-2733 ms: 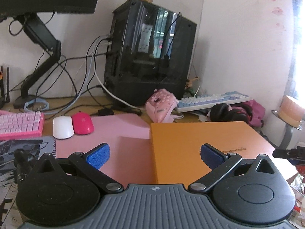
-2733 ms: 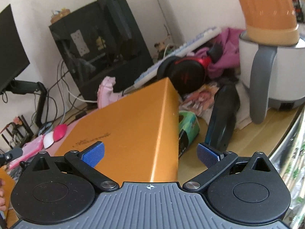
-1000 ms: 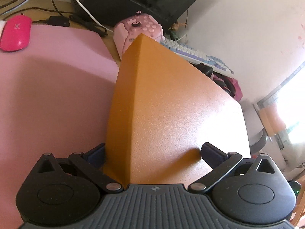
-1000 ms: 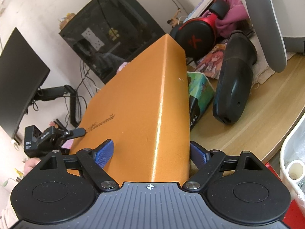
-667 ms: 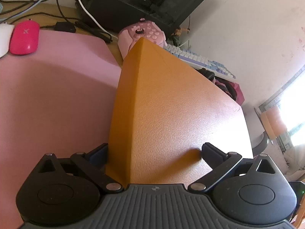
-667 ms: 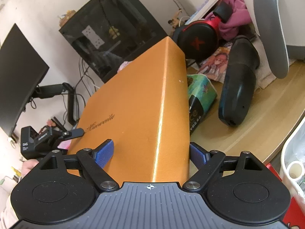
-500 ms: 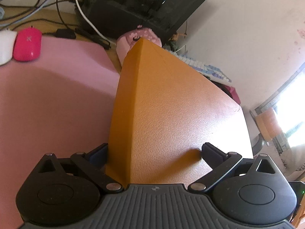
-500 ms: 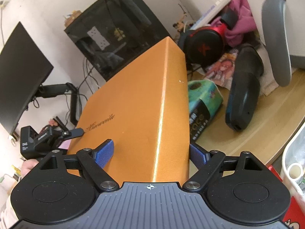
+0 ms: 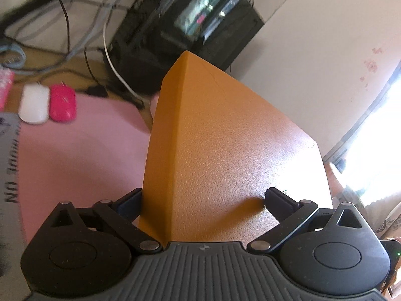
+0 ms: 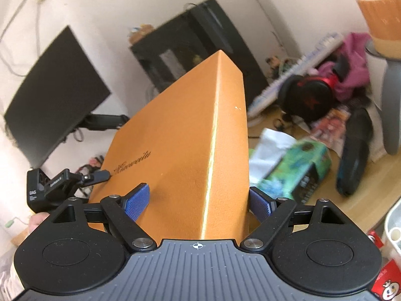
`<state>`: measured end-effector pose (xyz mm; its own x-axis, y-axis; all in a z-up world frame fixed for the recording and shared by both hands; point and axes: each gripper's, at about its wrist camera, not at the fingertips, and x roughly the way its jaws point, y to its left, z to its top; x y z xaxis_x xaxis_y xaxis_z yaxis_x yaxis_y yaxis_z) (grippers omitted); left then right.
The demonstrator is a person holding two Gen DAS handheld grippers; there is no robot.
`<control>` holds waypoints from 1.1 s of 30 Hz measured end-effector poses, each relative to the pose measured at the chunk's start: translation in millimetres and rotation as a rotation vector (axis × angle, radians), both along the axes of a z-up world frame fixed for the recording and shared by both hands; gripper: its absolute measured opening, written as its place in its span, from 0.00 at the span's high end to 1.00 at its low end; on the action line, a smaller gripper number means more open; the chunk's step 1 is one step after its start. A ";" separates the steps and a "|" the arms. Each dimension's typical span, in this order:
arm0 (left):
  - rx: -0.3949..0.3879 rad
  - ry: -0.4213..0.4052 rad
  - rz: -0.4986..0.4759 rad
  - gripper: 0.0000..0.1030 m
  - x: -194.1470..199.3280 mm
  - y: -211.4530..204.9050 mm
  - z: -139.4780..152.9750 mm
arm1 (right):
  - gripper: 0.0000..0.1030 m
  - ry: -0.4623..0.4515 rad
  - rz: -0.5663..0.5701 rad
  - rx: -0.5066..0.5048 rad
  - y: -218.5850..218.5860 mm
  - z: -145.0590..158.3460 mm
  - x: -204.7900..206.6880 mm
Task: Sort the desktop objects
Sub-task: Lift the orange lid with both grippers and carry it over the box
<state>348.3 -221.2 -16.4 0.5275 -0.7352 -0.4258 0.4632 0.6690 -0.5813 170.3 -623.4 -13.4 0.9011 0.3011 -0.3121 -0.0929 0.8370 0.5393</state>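
A large orange box [image 9: 225,150] fills the middle of both wrist views; it also shows in the right wrist view [image 10: 180,155]. My left gripper [image 9: 204,200] is shut on its near left corner, one finger under the side, one on top. My right gripper [image 10: 198,200] is shut on its near right corner, blue pads against the top and side. The box is lifted off the desk and tilted up. The left gripper's tip [image 10: 100,175] shows at the box's left edge in the right wrist view.
Below lie a pink desk mat [image 9: 80,155], a white mouse [image 9: 33,105] and a pink mouse [image 9: 62,102]. A black PC case [image 9: 185,27] stands behind. On the right lie a green tissue pack [image 10: 295,168], a black device [image 10: 353,155], red-black headphones [image 10: 308,97] and a monitor [image 10: 55,92].
Both grippers have raised the orange box higher off the desk and tilted the views upward. The tissue pack under its right edge is now uncovered.
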 end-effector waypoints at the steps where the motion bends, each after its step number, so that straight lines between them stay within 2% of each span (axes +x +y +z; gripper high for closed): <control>1: -0.005 -0.012 0.010 0.00 -6.2 5.9 5.5 | 0.16 -0.013 0.009 -0.003 4.8 5.0 -2.4; 9: -0.020 -0.120 0.142 0.01 -67.7 61.7 46.7 | 0.16 -0.103 0.140 -0.027 52.4 44.9 -15.0; 15: -0.008 -0.160 0.283 0.01 -110.4 122.3 66.7 | 0.16 -0.128 0.289 -0.027 107.0 61.1 -2.0; 25: 0.040 -0.167 0.556 0.01 -169.0 235.1 87.0 | 0.16 -0.106 0.558 0.008 235.0 68.2 39.9; 33: 0.075 -0.094 0.687 0.02 -188.0 318.0 86.4 | 0.16 -0.037 0.690 0.037 344.8 51.7 65.5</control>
<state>160.3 96.8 70.0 0.8997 -0.1917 -0.3922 -0.0335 0.8655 -0.4998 235.8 -278.6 38.3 0.5098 0.8191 -0.2629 -0.6163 0.5610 0.5527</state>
